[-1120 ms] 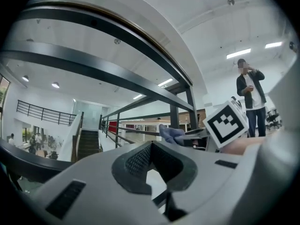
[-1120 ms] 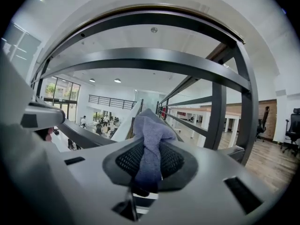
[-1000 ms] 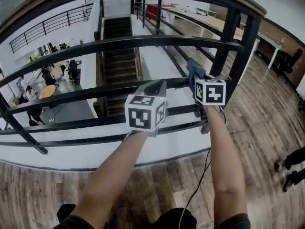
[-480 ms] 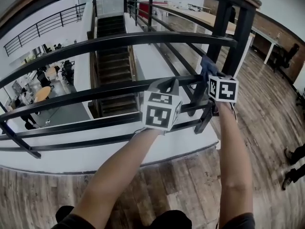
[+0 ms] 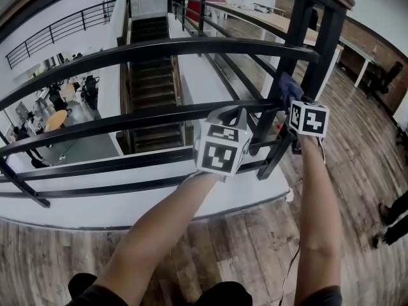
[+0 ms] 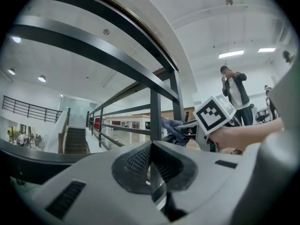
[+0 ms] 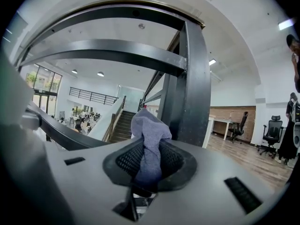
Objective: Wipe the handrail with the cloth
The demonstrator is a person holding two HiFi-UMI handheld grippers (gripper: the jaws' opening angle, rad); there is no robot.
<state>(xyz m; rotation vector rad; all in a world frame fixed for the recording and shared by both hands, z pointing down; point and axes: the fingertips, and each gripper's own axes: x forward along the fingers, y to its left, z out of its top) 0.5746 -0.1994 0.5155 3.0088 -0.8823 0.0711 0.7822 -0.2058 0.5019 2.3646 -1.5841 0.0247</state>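
— While the head view hides the jaws, what do the gripper views show?
— Right gripper (image 7: 149,167) pinches a crumpled grey-blue cloth (image 7: 149,128) by the handrail post (image 7: 190,93); left gripper (image 6: 152,162) sits closed, empty.

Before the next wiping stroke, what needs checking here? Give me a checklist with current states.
1. Cloth clamped in the right gripper: ok, the jaws are shut on it.
2. Cloth free past the jaws for wiping: ok, a bunch stands above them.
3. Cloth pressed on the handrail: cannot tell. It sits right by the post, but contact is not visible.
4. Left gripper empty: ok, its jaws are together on nothing.
5. Left gripper apart from the cloth: ok, it is off to the left in the head view.
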